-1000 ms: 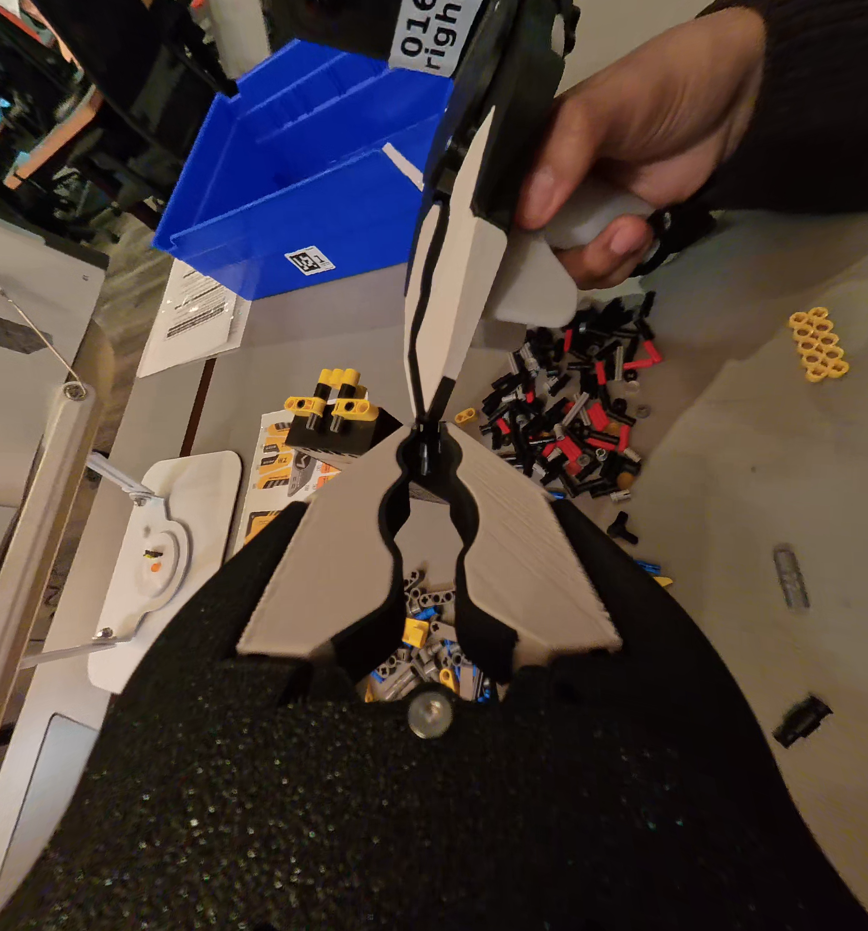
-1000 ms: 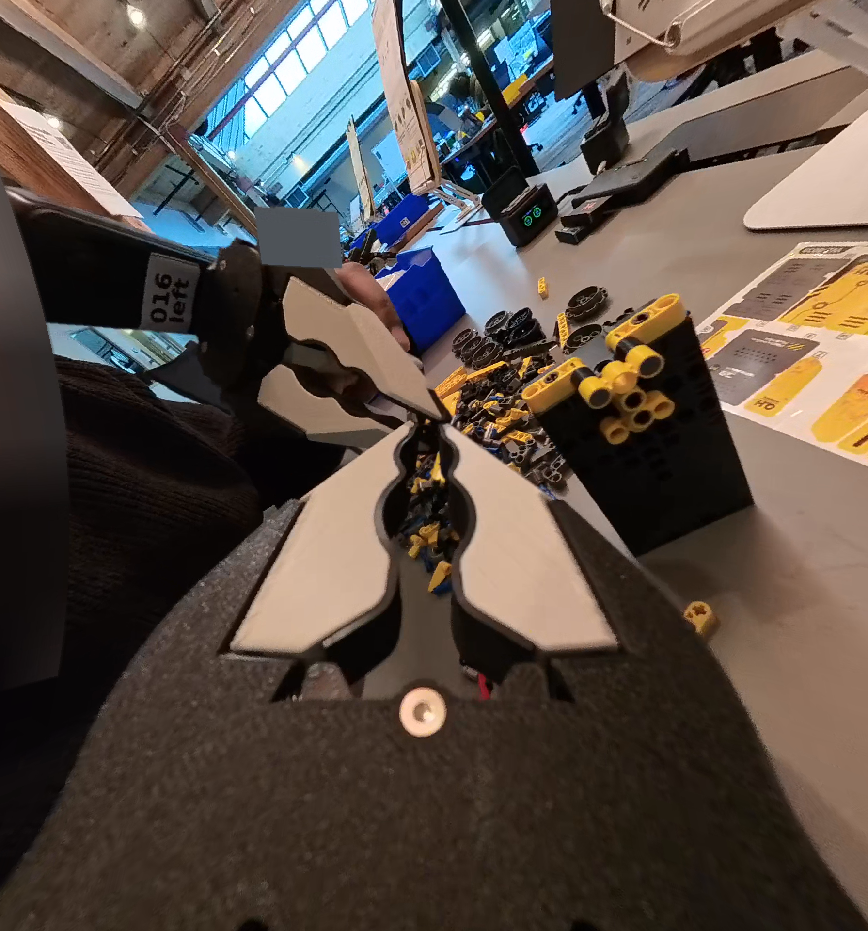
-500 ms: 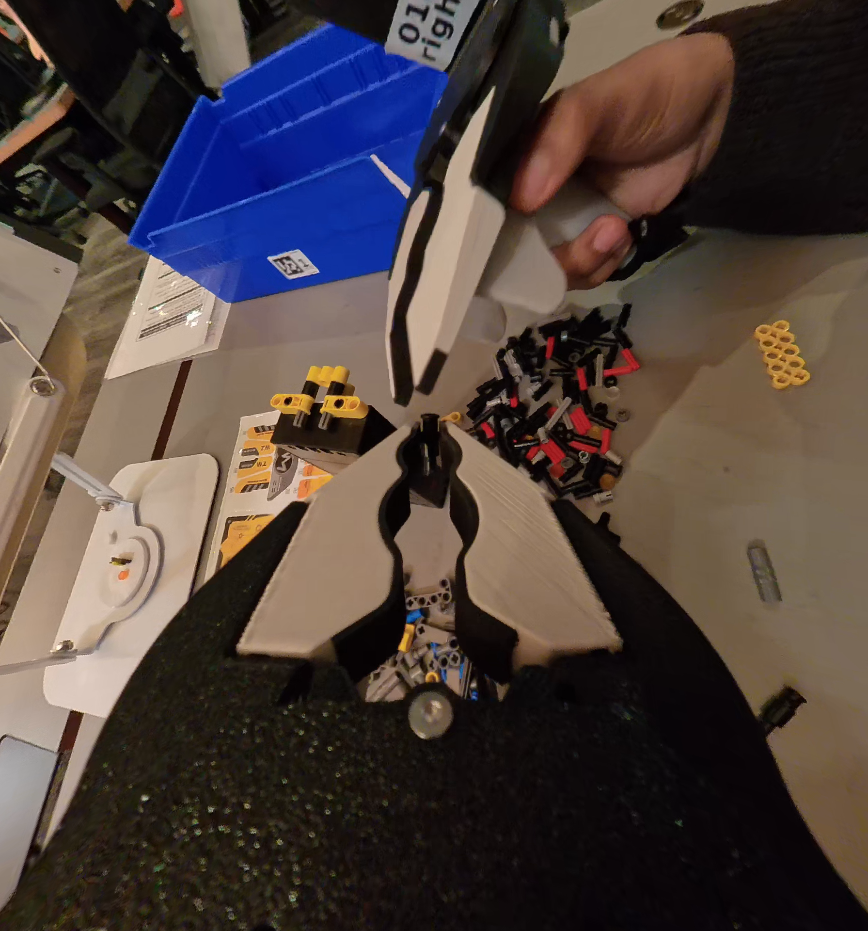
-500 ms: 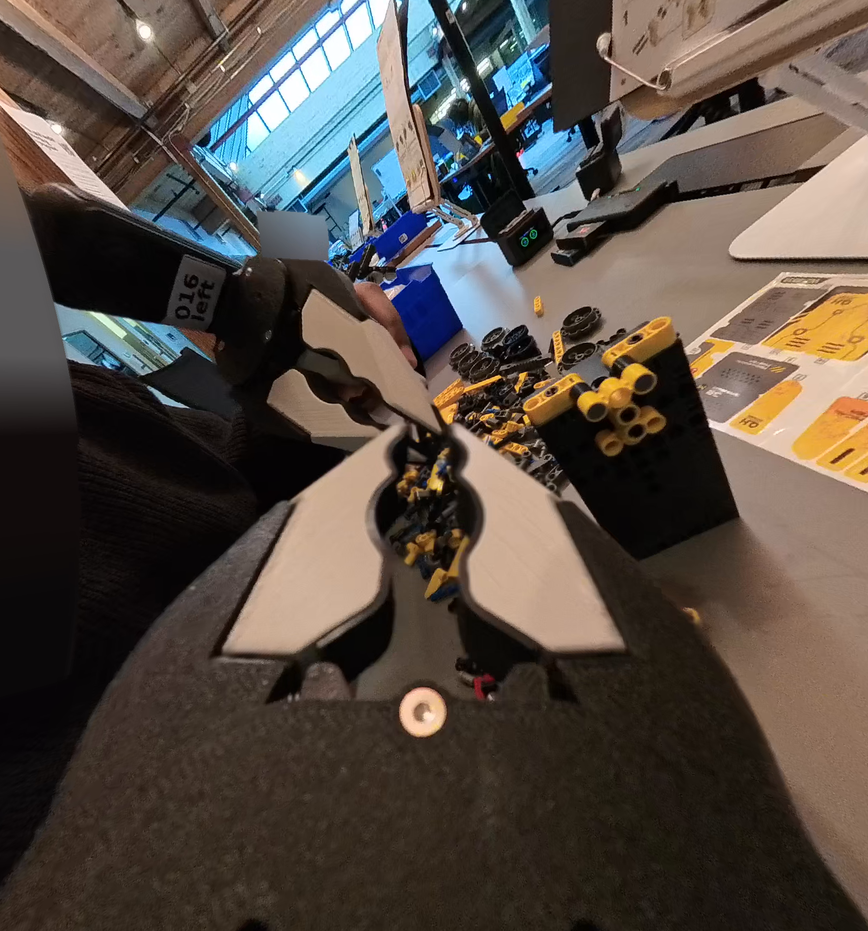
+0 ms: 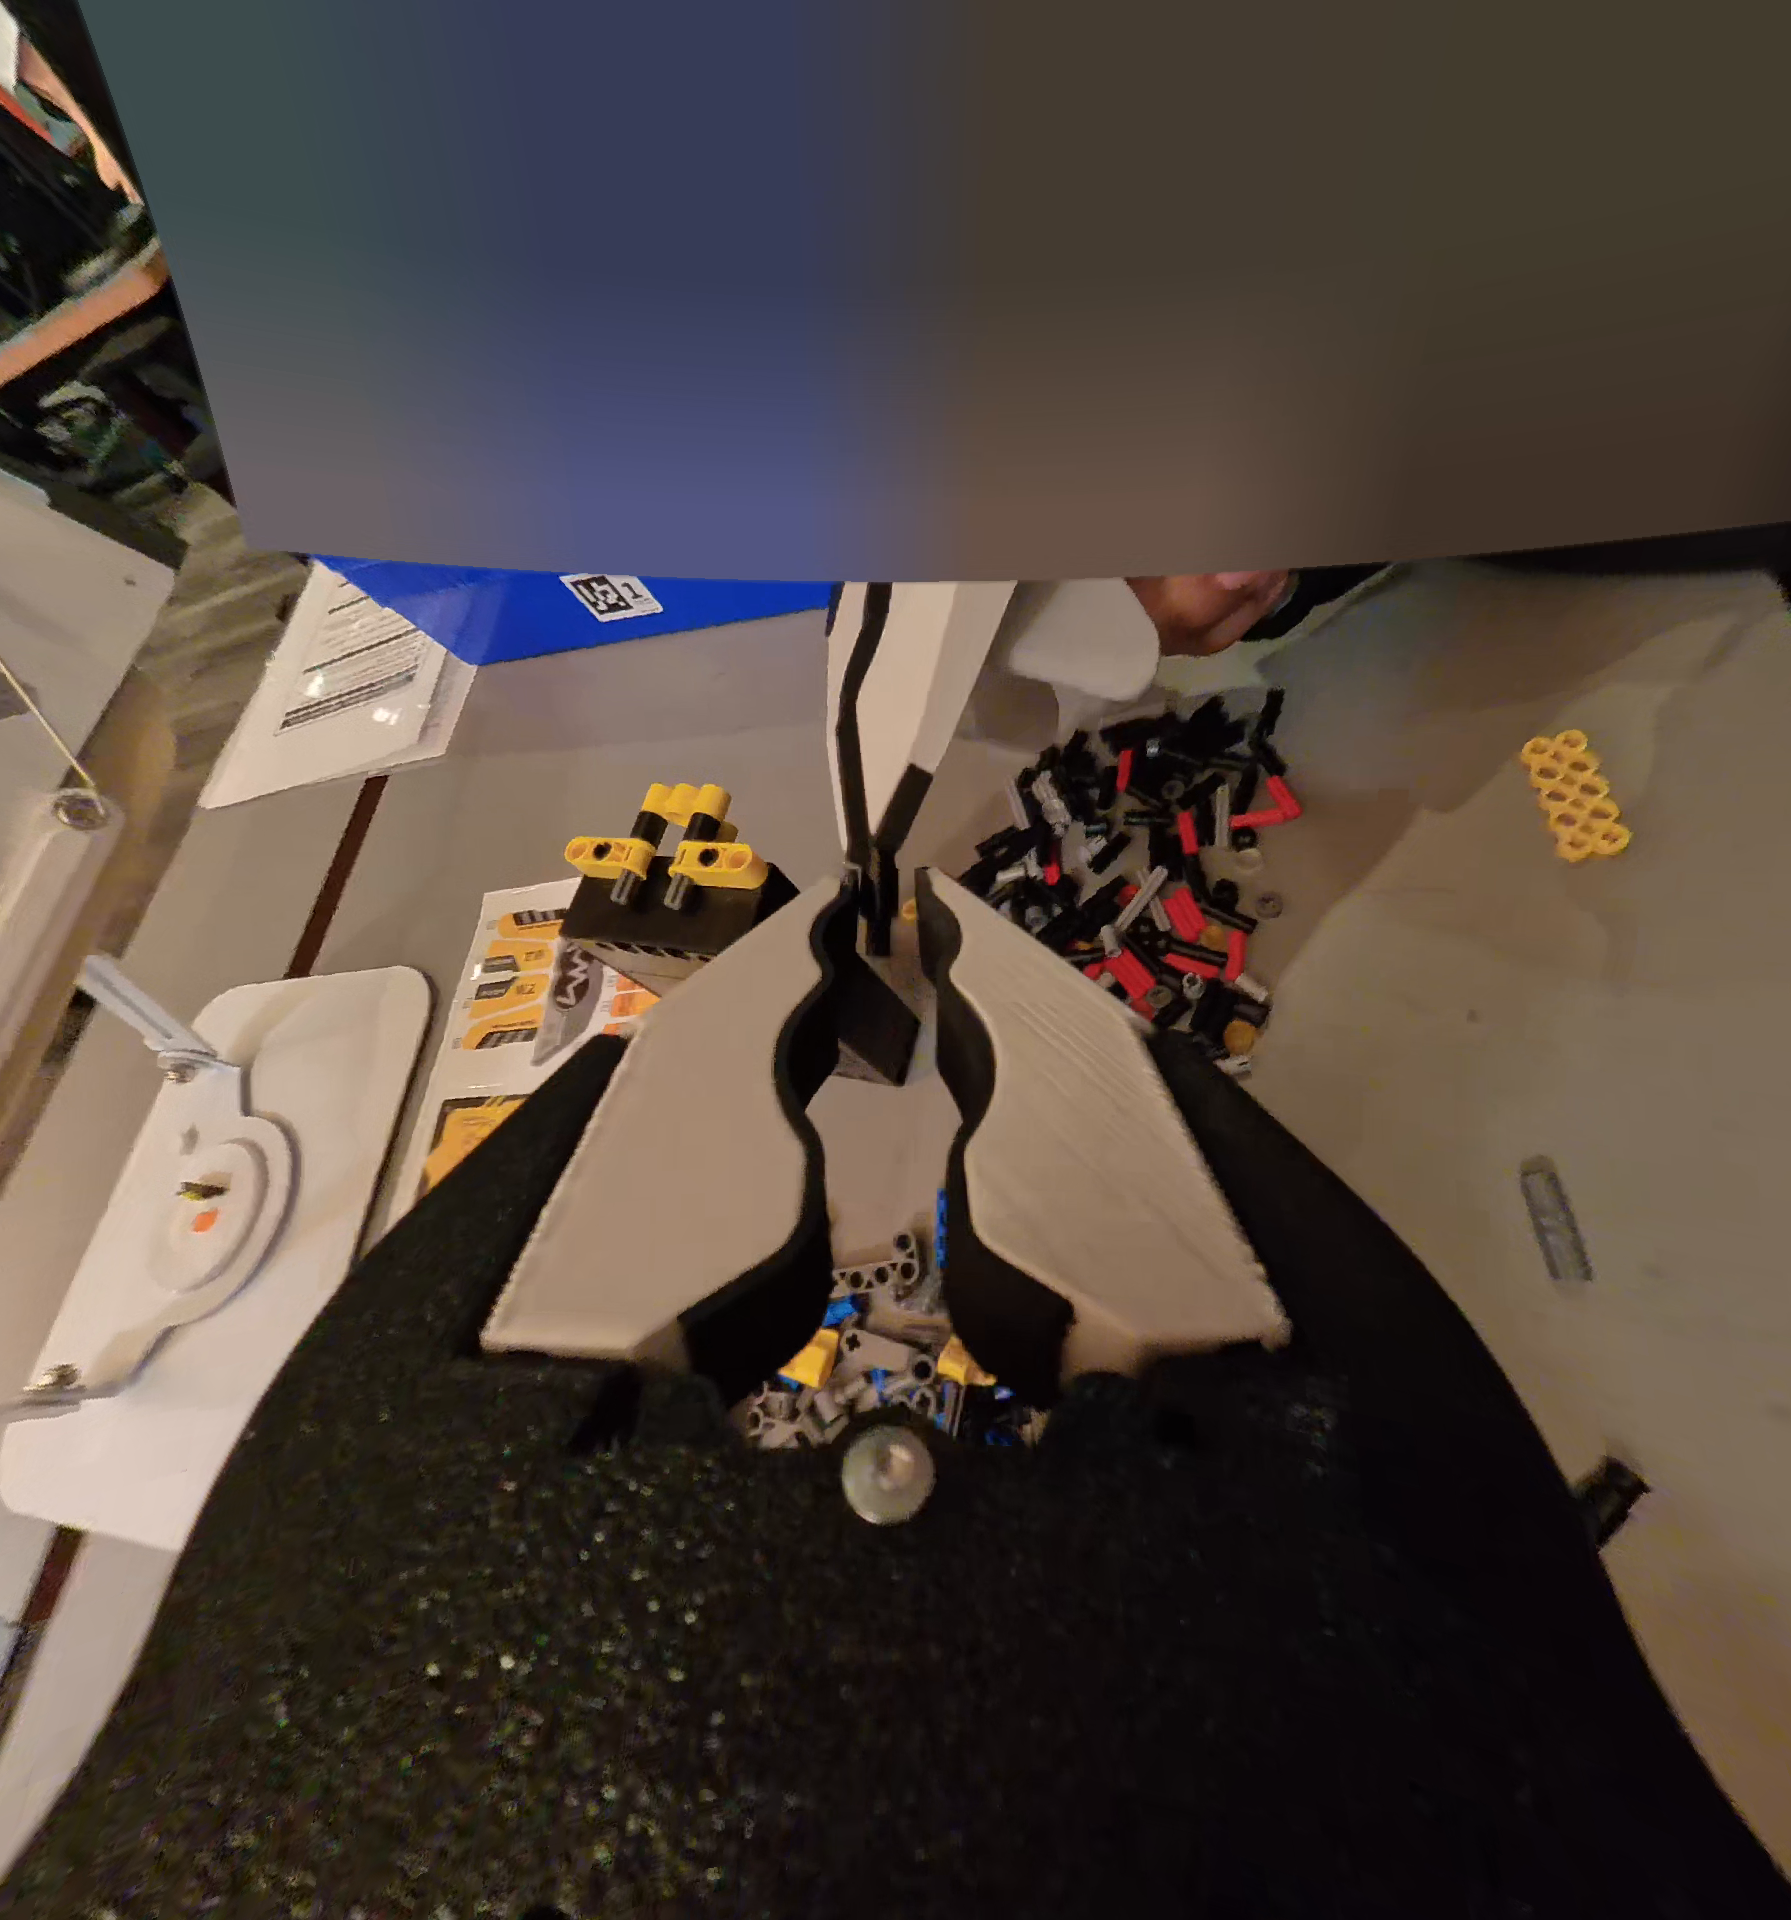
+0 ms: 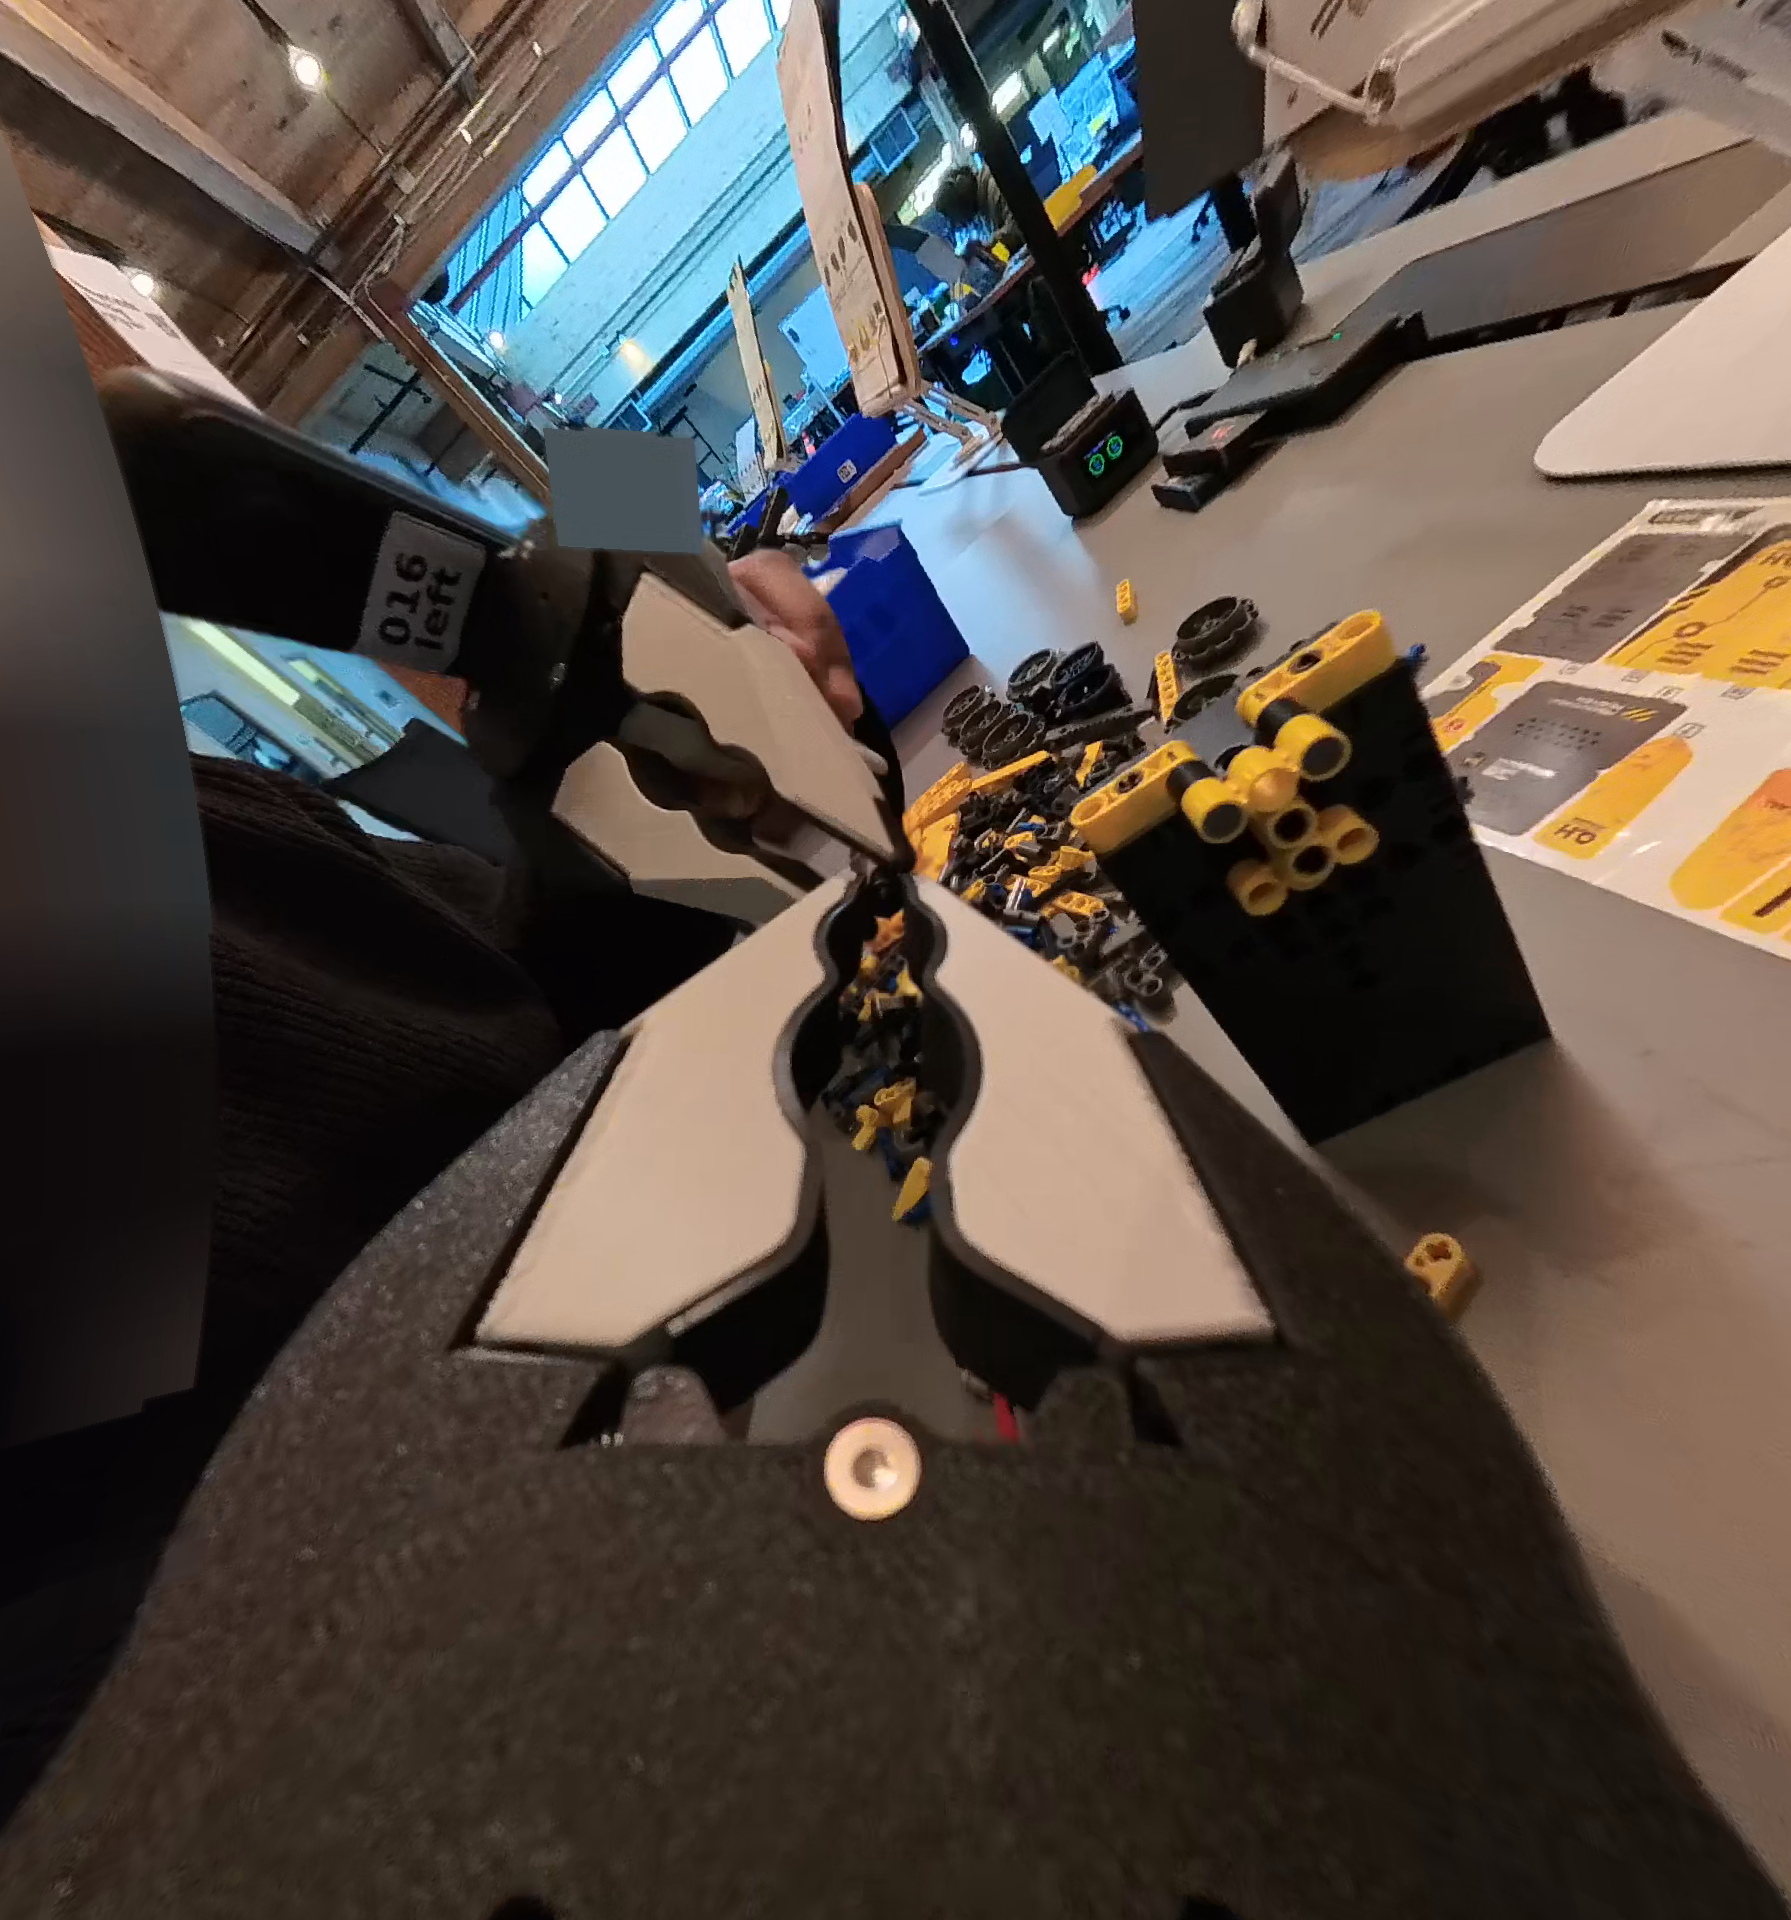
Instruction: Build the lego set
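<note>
Grey table (image 5: 1493,1039) | left gripper (image 5: 883,902) jaws narrowly apart | right gripper (image 6: 883,891) jaws closed on small black pin (image 5: 878,914), tip to tip | black block (image 6: 1338,935) just beside | bare table rightward

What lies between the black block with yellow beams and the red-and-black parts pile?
The open left gripper, and between its fingers a small black piece held by the right gripper; the left wrist view shows it.

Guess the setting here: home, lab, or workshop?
Likely a shared workshop or maker space: long grey workbenches strewn with building-toy parts, blue parts bins, high industrial windows over exposed brick.
</note>
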